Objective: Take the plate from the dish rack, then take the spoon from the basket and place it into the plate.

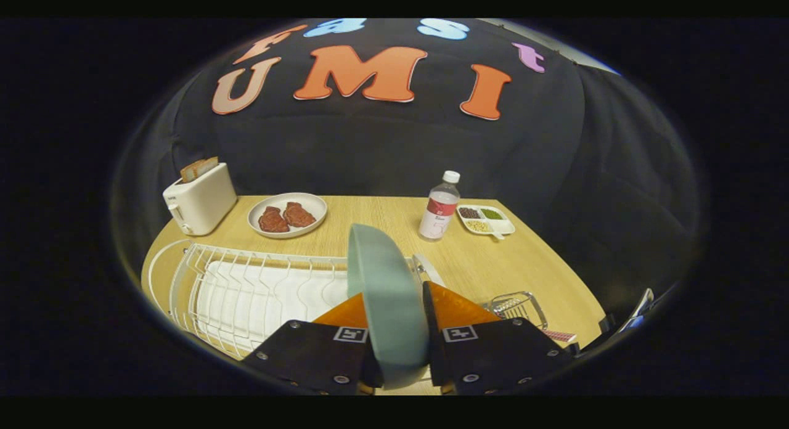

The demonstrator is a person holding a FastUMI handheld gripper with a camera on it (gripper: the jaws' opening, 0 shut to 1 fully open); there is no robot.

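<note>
While the gripper is pinching the grey-green plate on edge between both fingers, the plate is standing upright just above the white wire dish rack on the wooden bench. To the right of the fingers a small wire basket is sitting; spoon not discernible. Beyond are sitting a toaster with bread, a white dish of meat, a bottle and a divided tray.
</note>
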